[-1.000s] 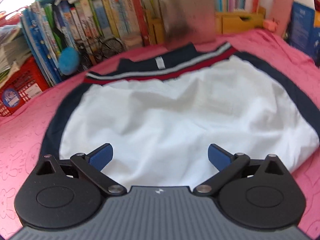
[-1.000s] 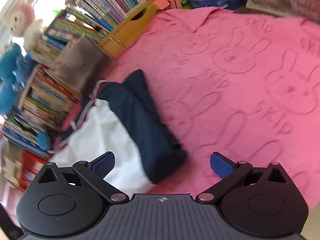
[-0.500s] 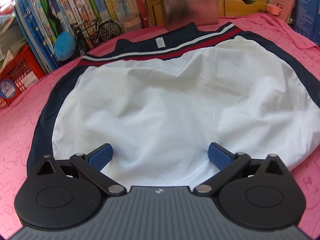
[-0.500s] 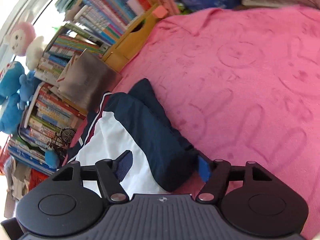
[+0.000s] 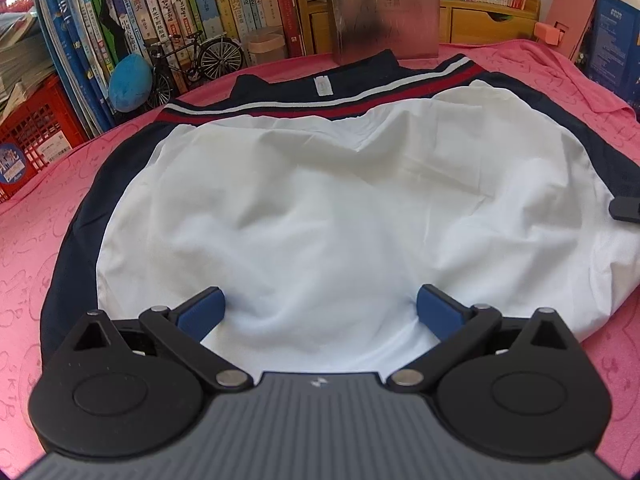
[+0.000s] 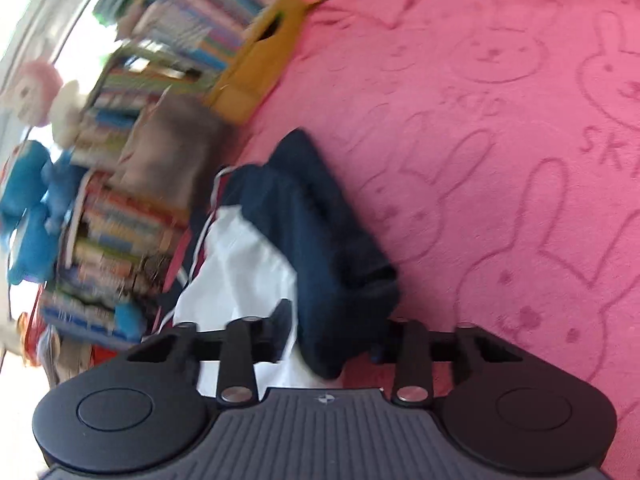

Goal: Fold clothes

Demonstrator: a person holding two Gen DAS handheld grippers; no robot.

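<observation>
A white garment (image 5: 320, 200) with navy sides and a red-and-white stripe lies spread on the pink blanket (image 5: 36, 248). My left gripper (image 5: 320, 307) is open low over its near hem, and white cloth lies between the blue pads (image 5: 204, 308). In the right wrist view, which is blurred, my right gripper (image 6: 334, 336) is shut on the garment's folded navy edge (image 6: 332, 248), with bunched navy and white fabric between its fingers. A black part of the right gripper (image 5: 625, 210) shows at the garment's right side.
Books (image 5: 180, 12) line the back edge, with a toy bicycle (image 5: 196, 60), a blue ball (image 5: 130, 82) and a brown board (image 5: 384, 8) in front. A red crate (image 5: 28, 128) stands at the left and a blue box (image 5: 612, 40) at the right. Plush toys (image 6: 28, 208) sit by the shelf.
My right gripper went from open to shut on the navy edge and is moving, blurring its view. My left gripper moved forward and lower over the garment, staying open.
</observation>
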